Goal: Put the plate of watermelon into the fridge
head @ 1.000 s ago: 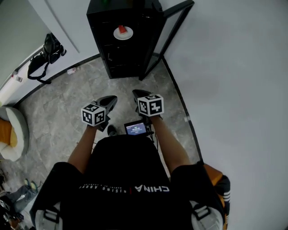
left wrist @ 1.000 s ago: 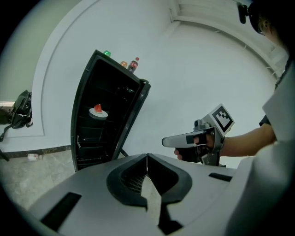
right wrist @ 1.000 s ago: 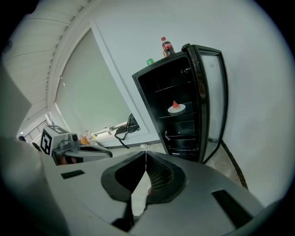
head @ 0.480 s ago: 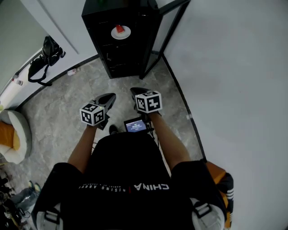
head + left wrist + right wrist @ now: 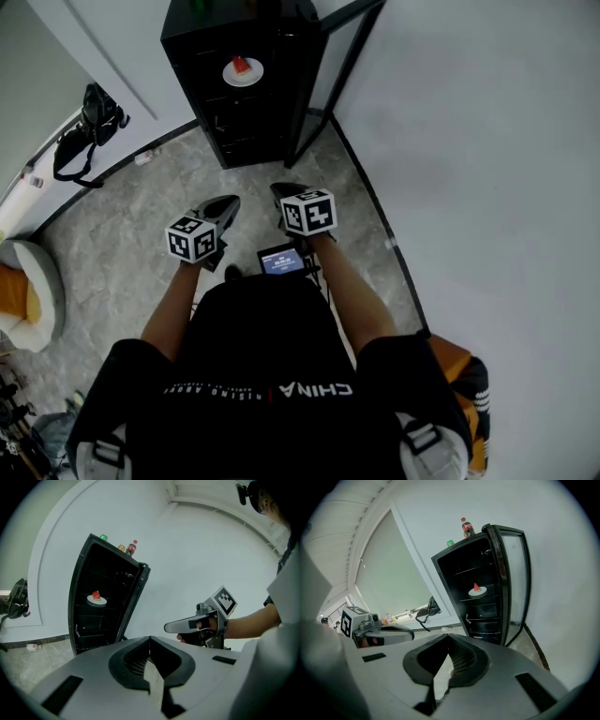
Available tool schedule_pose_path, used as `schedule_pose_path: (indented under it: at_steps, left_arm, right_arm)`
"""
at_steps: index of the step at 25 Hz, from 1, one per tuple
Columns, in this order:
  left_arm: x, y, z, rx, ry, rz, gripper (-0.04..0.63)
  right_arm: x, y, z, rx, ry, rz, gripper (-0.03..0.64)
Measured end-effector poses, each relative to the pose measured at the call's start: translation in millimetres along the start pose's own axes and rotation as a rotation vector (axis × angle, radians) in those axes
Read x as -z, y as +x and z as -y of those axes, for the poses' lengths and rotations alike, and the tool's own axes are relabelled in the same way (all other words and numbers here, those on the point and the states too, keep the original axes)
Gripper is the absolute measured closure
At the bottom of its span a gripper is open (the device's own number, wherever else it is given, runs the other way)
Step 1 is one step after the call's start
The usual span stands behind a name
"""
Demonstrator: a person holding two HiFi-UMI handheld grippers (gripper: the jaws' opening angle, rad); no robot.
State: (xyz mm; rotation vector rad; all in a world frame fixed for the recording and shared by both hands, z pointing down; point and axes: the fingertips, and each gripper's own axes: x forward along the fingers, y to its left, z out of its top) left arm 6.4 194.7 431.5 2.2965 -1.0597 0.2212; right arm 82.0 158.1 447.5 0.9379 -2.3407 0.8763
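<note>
While the person point(image 5: 267, 375) stands on the grey stone floor point(image 5: 141, 206) w/ a white wall point(image 5: 487, 141) along the right side, the black fridge point(image 5: 248, 103) is straight ahead. It is well apart from both grippers, its glass door point(image 5: 342, 66) swung open to the right. Person wears a black shirt, forearms out in front, one gripper per hand.

The left gripper point(image 5: 232, 200) & right gripper point(image 5: 280, 191) sit side by side at about the same height, near each other but not touching. Both aim toward the fridge, tipped a bit down. Left gripper: clenched, jaw tips meet, nothing btwn them. Right gripper: same, jaws closed together on nothing.

A black bag point(image 5: 89, 127) sits by the wall left of the fridge. A small lit screen point(image 5: 281, 262) is at the person's waist, just behind the right gripper.

Inside the fridge, on an upper shelf, the white plate point(image 5: 243, 75) lies flat w/ a red piece of watermelon point(image 5: 241, 63) on top of it. On the fridge roof, seen in the gripper views, a dark bottle point(image 5: 133, 548) w/ red cap stands near a small green thing point(image 5: 102, 537).
</note>
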Motion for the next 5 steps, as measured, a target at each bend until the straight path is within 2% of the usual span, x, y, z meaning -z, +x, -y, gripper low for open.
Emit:
schedule_pose_path:
  at_steps: [5]
  left_arm:
    - [6.9,2.7,2.6,-0.009,0.009,-0.013,0.581]
  right_arm:
    - [7.1,-1.2,1.7,-0.017,0.016,0.006,0.600]
